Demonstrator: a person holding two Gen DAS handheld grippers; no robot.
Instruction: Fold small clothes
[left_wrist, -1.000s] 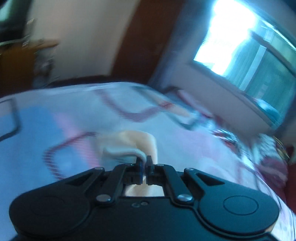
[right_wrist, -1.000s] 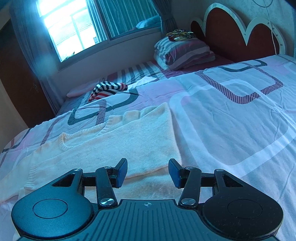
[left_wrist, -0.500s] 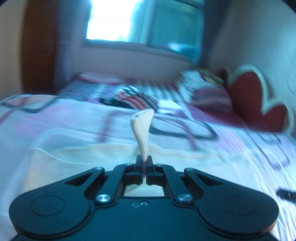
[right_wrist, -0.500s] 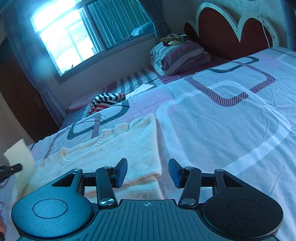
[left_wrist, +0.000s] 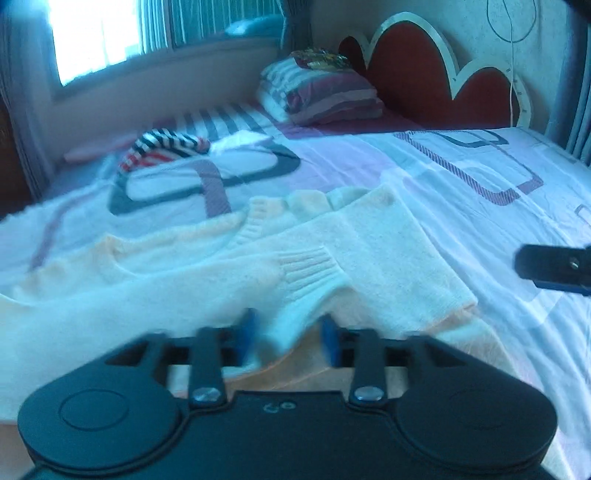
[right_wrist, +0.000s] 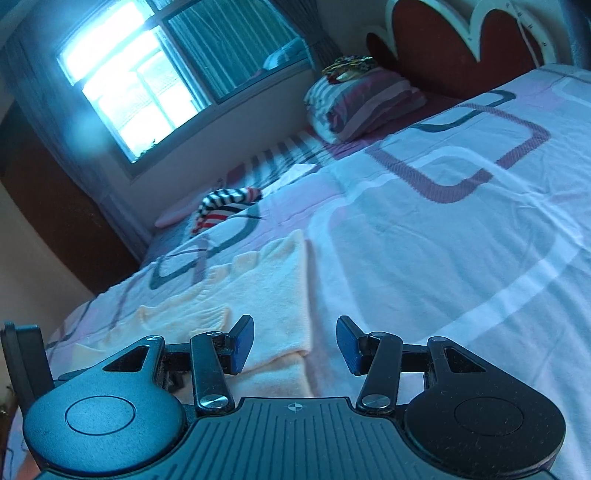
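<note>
Swung across the bed from half a second ago, left hand-held gripper (left_wrist: 286, 338), jaws just opened and now apart, ribbed sleeve cuff lying loose between them, unpinched. Just ahead, cream knitted sweater (left_wrist: 388, 251) spread flat on pink-and-white patterned bedsheet (left_wrist: 480, 221), sleeve laid across its body. Right hand-held gripper (right_wrist: 295, 345) with jaws apart, empty, above sweater's right edge. Farther off, striped garment (left_wrist: 162, 147).

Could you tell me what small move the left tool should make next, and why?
Probably draw the left tool back: its jaws have just opened, and the sleeve cuff lies folded across the cream sweater, loose between the pads.
</note>
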